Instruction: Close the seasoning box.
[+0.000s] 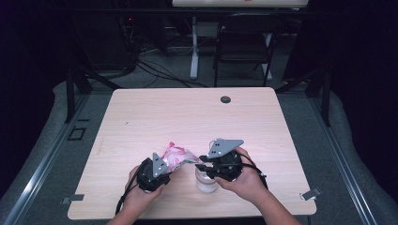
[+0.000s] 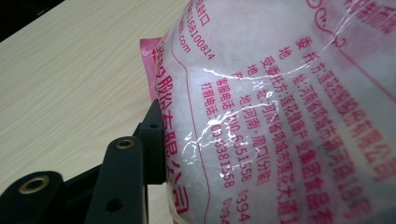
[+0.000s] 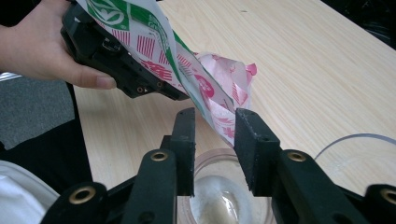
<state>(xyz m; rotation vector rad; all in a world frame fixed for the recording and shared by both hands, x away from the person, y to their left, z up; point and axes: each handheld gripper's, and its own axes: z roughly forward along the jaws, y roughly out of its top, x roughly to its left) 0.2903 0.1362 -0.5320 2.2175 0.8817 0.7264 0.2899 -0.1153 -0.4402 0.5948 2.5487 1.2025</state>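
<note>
High view: left tongs [image 1: 165, 169] hold a pink-and-white bag [image 1: 177, 154] tilted above the wooden surface [image 1: 187, 112], its low corner reaching toward the right tongs [image 1: 202, 165], which hang over a clear cup [image 1: 207, 182]; likely set up for pouring.

Left gripper view: tongs clamped on the bag [image 2: 280, 112], white grains inside, bag pressed against the one visible jaw.

Right gripper view: tongs [image 3: 215, 122] apart, bag corner [image 3: 224, 102] between them, probably steadying or opening it over the cup [image 3: 219, 196] below.
</note>
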